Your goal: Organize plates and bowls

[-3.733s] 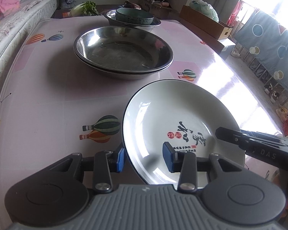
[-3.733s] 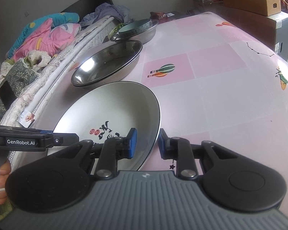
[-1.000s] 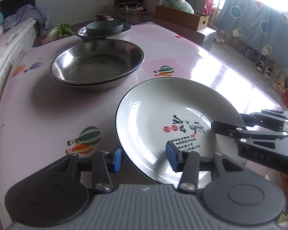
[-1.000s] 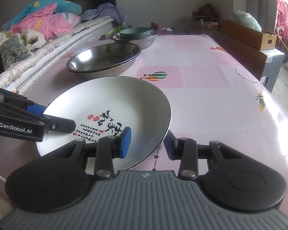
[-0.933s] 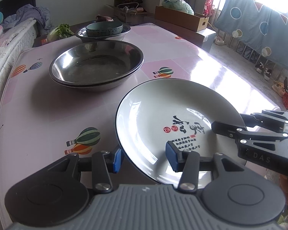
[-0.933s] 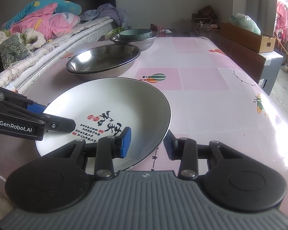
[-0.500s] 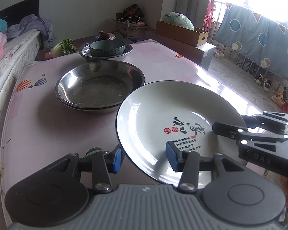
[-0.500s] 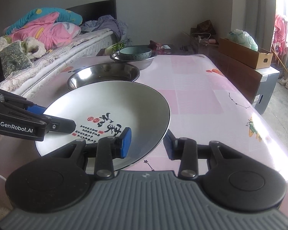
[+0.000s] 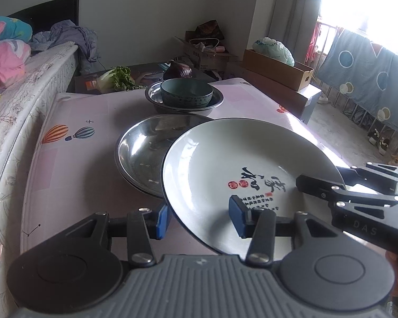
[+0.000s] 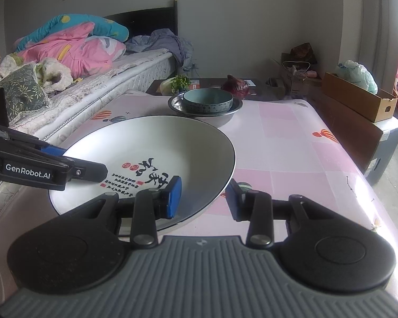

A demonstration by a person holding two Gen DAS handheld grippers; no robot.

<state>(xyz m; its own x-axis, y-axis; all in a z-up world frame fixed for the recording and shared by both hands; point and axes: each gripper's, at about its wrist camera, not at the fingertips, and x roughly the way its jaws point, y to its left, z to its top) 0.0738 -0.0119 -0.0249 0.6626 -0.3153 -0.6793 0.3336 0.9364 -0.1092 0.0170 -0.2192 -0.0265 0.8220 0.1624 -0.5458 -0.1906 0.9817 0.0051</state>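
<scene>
White plate (image 10: 156, 148) held by "GenRobot.AI" tongs (image 10: 87, 171).

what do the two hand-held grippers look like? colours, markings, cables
Both match: the left hand-held gripper and the right hand-held gripper have a ribbed grey body, two round black discs, black linkage arms with silver screws and blue pads. Seen from the side, the left one reads "GenRobot.AI" in white, the right one "DAS". No cables or sleeves visible.
</scene>
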